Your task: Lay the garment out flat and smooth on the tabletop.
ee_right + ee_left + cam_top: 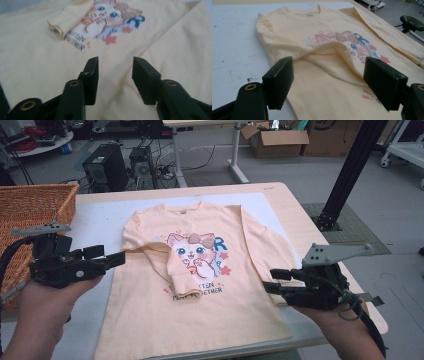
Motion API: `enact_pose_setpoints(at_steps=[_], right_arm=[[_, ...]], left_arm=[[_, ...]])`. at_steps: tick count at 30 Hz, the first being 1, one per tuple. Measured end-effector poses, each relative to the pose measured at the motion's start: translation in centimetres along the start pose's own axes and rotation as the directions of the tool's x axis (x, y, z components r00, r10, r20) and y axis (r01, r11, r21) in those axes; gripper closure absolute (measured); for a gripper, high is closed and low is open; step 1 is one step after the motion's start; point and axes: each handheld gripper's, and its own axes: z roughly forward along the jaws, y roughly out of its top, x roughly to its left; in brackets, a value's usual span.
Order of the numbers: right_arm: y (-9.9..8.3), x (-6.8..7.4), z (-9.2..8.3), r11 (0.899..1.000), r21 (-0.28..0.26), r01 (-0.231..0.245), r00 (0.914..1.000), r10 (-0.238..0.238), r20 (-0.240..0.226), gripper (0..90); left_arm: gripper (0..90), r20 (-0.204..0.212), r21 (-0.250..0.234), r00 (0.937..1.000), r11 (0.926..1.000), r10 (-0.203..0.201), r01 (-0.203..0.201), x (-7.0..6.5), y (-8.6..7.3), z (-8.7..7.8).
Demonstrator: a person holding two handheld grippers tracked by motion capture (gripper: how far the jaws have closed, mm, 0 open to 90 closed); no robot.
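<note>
Tabletop (100, 222) bears peach shirt (200, 320) (kitten print, one sleeve (172, 262) folded).

I see even, soft overhead room light, faint shadows on the tabletop (100, 220), no glare, high view sharp, right gripper view hazy, its shirt print (110, 17) blurred.

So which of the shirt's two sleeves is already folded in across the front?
The sleeve on the left gripper's side: it lies across the cat print, cuff down. The other sleeve lies straight along the shirt's edge.
</note>
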Motion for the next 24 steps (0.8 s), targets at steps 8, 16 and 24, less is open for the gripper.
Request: enact_pose_setpoints(at_steps=[8, 16, 24], right_arm=[[5.2, 1.2, 4.4, 0.995, 0.003, 0.102, 0.9923, -0.101, -0.071, 54.0], [7.4, 0.8, 8.1, 0.992, 0.023, 0.125, 0.9829, -0.121, -0.139, 50.2], [7.8, 5.1, 12.5, 0.974, 0.076, 0.212, 0.9399, -0.182, -0.289, 46.3]], left_arm=[[24.4, 0.022, -0.035, 0.9996, 0.9992, -0.019, 0.02, 1.7, 1.3, -0.1], [24.0, 0.004, -0.074, 0.9998, 0.9971, -0.02, 0.021, 3.5, 2.8, -0.3], [24.0, -0.019, -0.073, 0.9997, 0.9973, -0.013, 0.011, 3.3, 2.3, -0.5]])
